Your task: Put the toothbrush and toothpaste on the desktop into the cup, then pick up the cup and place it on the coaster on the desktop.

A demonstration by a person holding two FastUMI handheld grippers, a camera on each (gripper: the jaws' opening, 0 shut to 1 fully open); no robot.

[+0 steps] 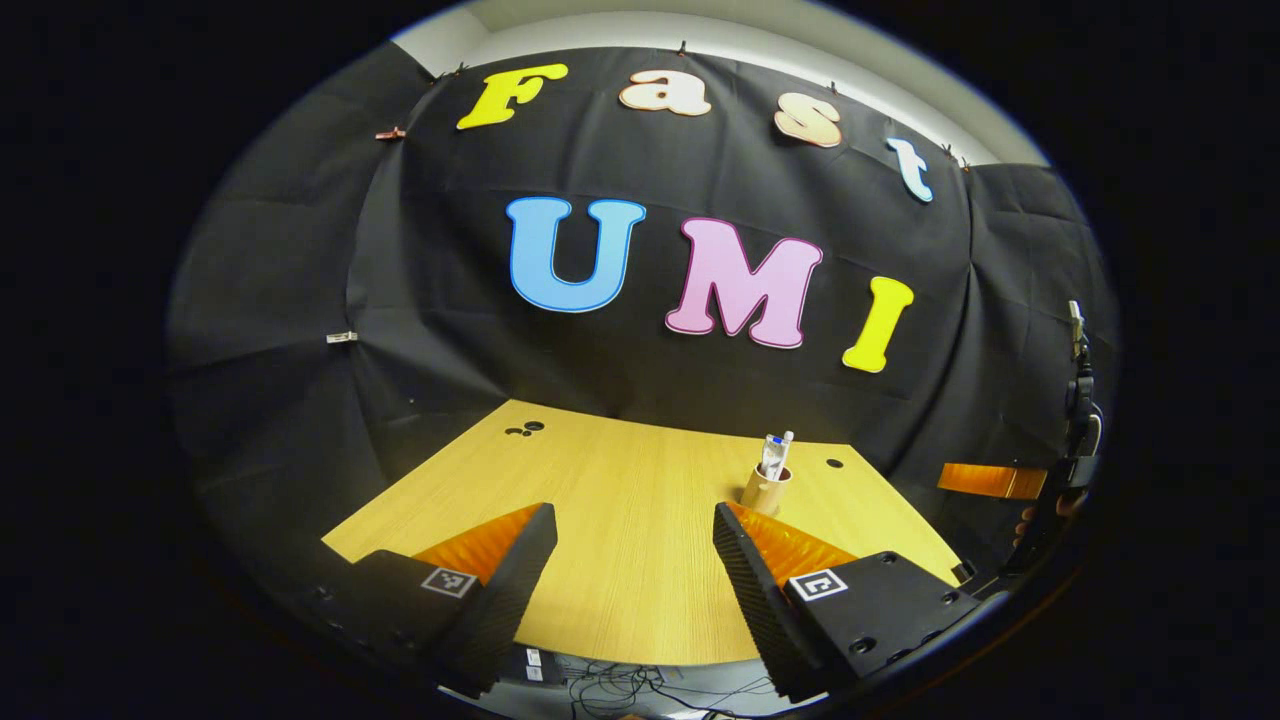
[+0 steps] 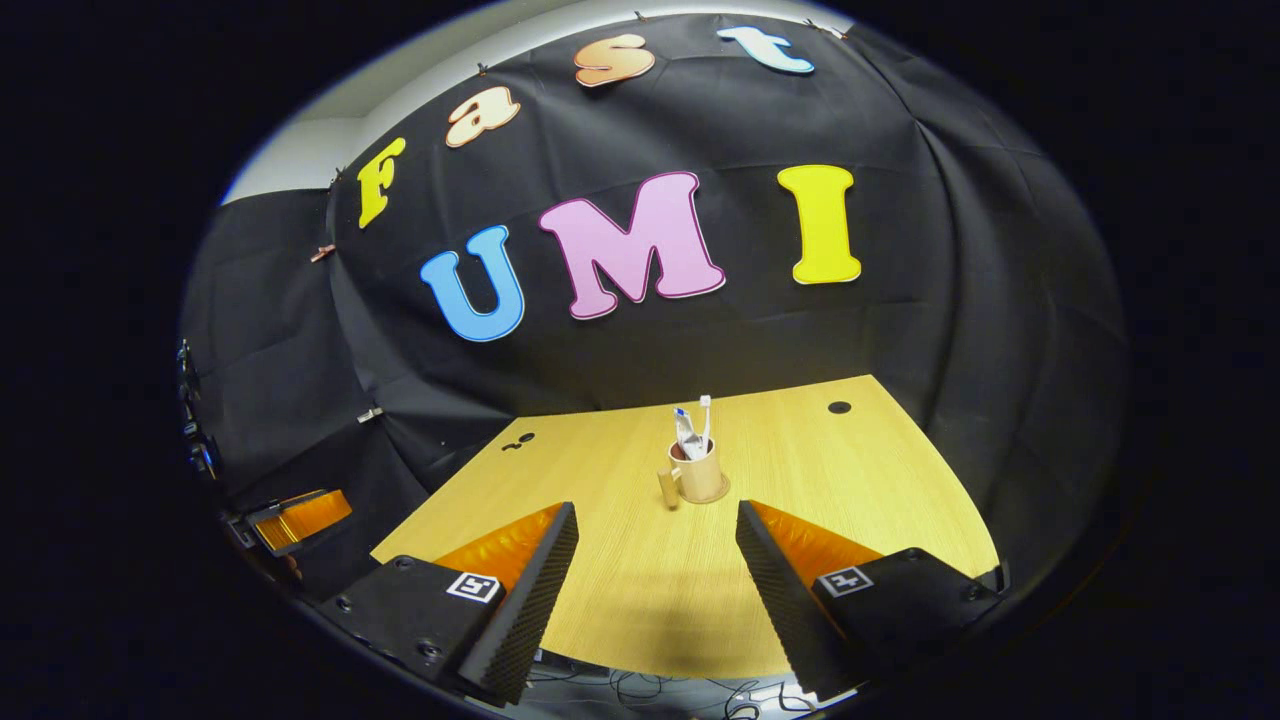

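wooden desktop [image 2: 850,480], cup [image 2: 699,477] beyond parted fingers [image 2: 535,590], coaster unclear

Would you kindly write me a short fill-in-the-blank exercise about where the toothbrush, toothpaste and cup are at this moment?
1. The toothbrush and toothpaste stand inside the ____.
2. The cup rests on the wooden ____.
3. The jaws of the left gripper and the right gripper are both ____, holding nothing.
4. The cup's handle has the shape of a ____.

Missing words: cup; desktop; open; loop
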